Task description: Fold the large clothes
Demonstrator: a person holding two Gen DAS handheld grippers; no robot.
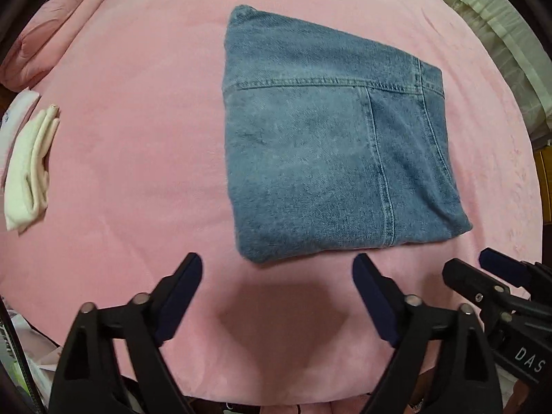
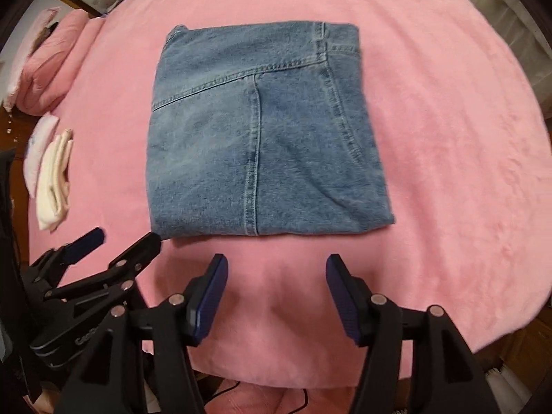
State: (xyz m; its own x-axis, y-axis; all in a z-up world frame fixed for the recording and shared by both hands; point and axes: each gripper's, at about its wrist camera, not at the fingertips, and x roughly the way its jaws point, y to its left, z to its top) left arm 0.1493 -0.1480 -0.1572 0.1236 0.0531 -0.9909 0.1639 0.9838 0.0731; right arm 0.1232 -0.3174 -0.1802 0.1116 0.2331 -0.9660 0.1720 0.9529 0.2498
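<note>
A pair of blue jeans [image 1: 327,138] [image 2: 262,138] lies folded into a flat, roughly square packet on the pink blanket [image 1: 138,172] [image 2: 448,138]. My left gripper [image 1: 277,265] hangs above the blanket just short of the packet's near edge, open, with nothing between its blue pads. My right gripper [image 2: 276,265] is likewise open and empty, a little nearer than the packet's near edge. In the left wrist view the right gripper [image 1: 483,262] shows at the lower right. In the right wrist view the left gripper [image 2: 127,238] shows at the lower left.
A folded cream-white cloth [image 1: 31,172] [image 2: 55,189] lies at the blanket's left edge. Folded pink bedding [image 1: 45,34] [image 2: 51,69] sits at the far left. Pale curtains [image 1: 500,34] hang at the far right. Wooden floor [image 2: 517,345] shows beyond the blanket's near right edge.
</note>
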